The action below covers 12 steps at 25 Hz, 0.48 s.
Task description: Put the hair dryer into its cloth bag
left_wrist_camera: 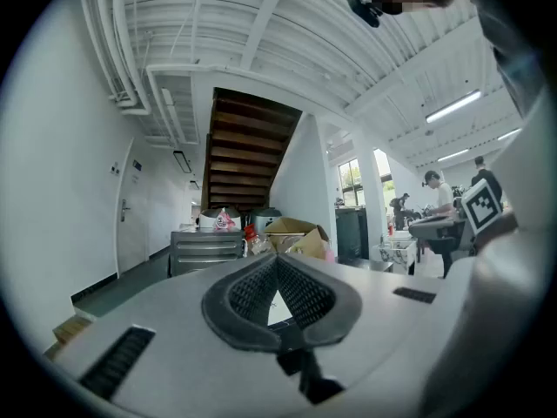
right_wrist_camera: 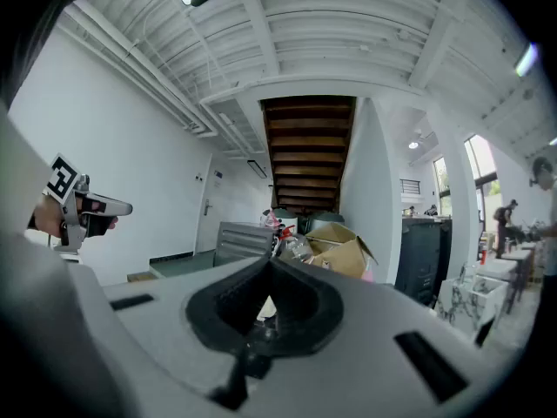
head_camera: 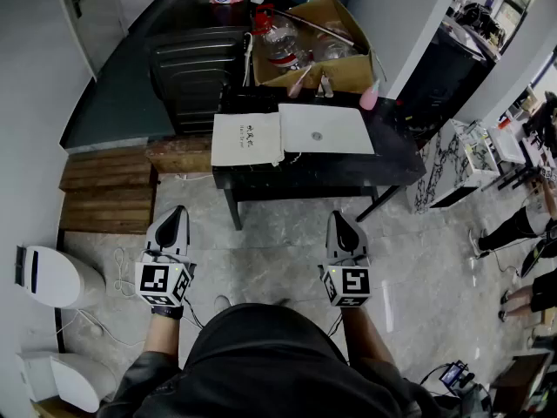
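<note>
Jaws pressed together, empty, on left gripper (head_camera: 176,214) and right gripper (head_camera: 339,219), both short of the table (head_camera: 392,159). Step in, open wide, and square up to the white cloth (head_camera: 246,139) at twelve o'clock (likely the bag; dryer unseen).

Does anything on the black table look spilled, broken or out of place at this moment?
Nothing looks spilled or broken. The left white flat piece and the right white flat piece lie side by side on the black table. Only the open brown cardboard box behind them looks untidy, crammed with clear plastic bottles.
</note>
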Each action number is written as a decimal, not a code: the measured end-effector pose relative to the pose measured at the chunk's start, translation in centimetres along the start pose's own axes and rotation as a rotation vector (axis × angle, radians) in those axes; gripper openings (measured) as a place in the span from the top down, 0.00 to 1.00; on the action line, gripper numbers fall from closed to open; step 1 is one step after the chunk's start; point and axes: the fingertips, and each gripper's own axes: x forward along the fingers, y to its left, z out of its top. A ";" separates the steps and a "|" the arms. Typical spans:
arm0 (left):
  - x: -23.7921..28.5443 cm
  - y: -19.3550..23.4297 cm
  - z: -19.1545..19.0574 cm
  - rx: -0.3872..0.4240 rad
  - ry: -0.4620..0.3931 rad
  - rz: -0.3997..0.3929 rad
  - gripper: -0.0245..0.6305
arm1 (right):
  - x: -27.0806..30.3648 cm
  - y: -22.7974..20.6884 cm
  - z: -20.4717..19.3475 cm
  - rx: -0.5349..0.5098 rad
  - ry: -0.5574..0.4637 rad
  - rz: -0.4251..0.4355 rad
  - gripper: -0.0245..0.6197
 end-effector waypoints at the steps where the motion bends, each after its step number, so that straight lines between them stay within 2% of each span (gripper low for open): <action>1: 0.0 -0.1 0.1 0.000 0.000 -0.001 0.96 | -0.1 -0.1 0.1 0.001 0.000 0.000 0.96; 12: 0.2 0.0 -0.1 -0.003 0.006 0.000 0.96 | 0.2 -0.1 0.0 0.000 -0.002 0.006 0.96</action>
